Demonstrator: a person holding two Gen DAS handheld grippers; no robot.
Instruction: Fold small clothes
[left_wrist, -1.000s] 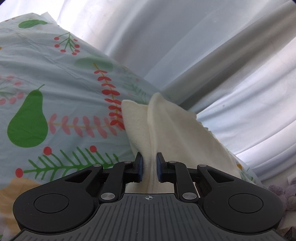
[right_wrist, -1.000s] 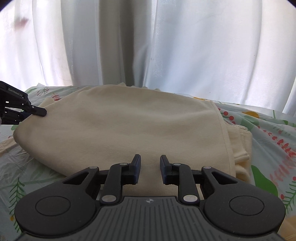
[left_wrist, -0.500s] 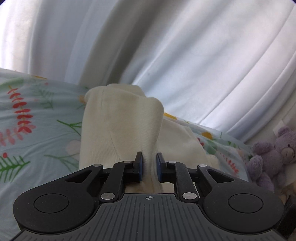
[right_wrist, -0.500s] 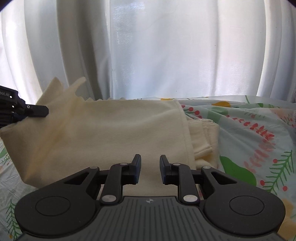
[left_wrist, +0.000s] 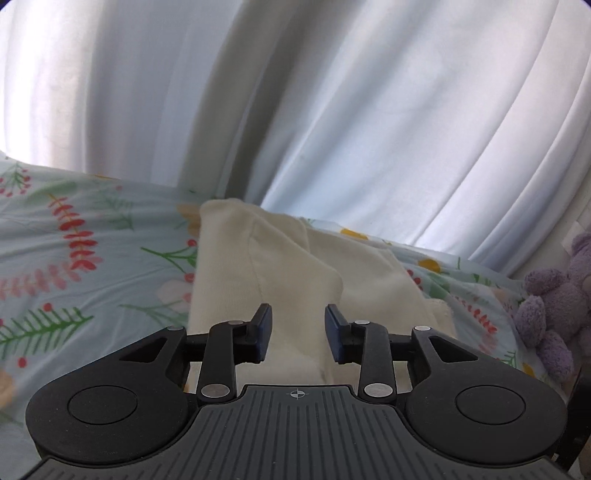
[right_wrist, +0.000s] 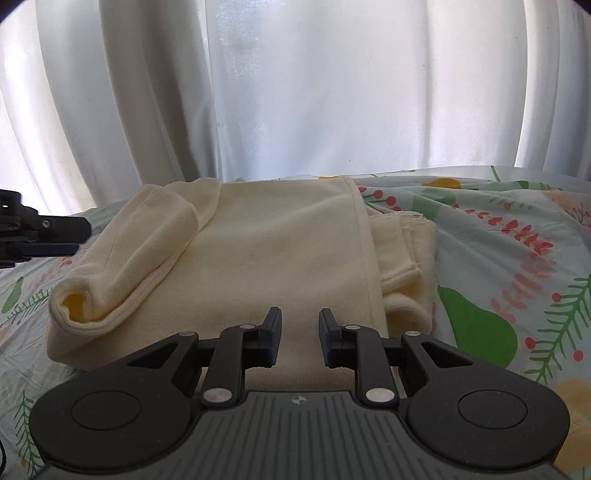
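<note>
My left tongs (left_wrist: 297, 334) stand apart with nothing between them; the cream cloth lies under and just beyond the tips, not pinched. My right tongs (right_wrist: 300, 338) are parted about as far and grip nothing either, hovering over the near edge of the same garment.

The cream garment (right_wrist: 280, 254) rests on the bed, on a sheet (right_wrist: 498, 251) printed with pears and red sprigs. From the right view it runs away from me toward the curtain (right_wrist: 295, 92), its long axis roughly in line with the right tongs. A sleeve (right_wrist: 136, 254) lies folded in over the left side of the body, its cuff opening facing me. On the right, several layers stick out from under the hemmed edge.

The left tongs sit just beside that folded sleeve, so I judge the left hand nearer to it. The untidy right layers lie closer to my right tongs. A purple soft toy (left_wrist: 554, 306) sits at the bed's edge.
</note>
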